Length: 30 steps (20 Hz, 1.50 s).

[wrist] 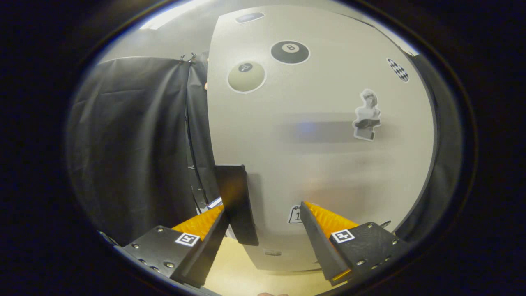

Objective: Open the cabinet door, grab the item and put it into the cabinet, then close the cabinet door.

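Your gripper (pixel 263 222), fingers apart, straddles the dark handle (pixel 236 201) of the shut-looking door (pixel 320 135), item unseen: a scene fitting either opening to come or closing just done.

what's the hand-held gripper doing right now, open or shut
hand-held gripper: open, holding nothing, fingers either side of the black handle on the cabinet door.
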Each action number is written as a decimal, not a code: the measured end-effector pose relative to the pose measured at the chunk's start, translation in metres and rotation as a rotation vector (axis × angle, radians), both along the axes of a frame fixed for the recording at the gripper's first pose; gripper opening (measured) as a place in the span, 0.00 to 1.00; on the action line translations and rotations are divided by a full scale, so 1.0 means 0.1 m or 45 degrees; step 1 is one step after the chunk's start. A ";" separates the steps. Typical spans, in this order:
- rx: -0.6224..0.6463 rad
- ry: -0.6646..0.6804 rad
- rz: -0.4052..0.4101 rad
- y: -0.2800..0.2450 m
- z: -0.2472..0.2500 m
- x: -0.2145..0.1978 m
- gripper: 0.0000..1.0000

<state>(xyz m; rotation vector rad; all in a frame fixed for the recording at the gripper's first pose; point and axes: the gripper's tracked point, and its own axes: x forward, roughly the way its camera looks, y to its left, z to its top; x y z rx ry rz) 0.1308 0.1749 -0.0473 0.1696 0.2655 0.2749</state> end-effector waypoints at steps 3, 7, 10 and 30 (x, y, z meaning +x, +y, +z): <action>-0.004 -0.009 0.001 0.00 0.00 -0.01 1.00; -0.008 -0.020 0.006 0.01 0.00 -0.02 1.00; -0.014 -0.020 0.010 0.01 0.01 -0.08 1.00; -0.247 -0.341 -0.358 -2.17 0.66 -0.76 0.98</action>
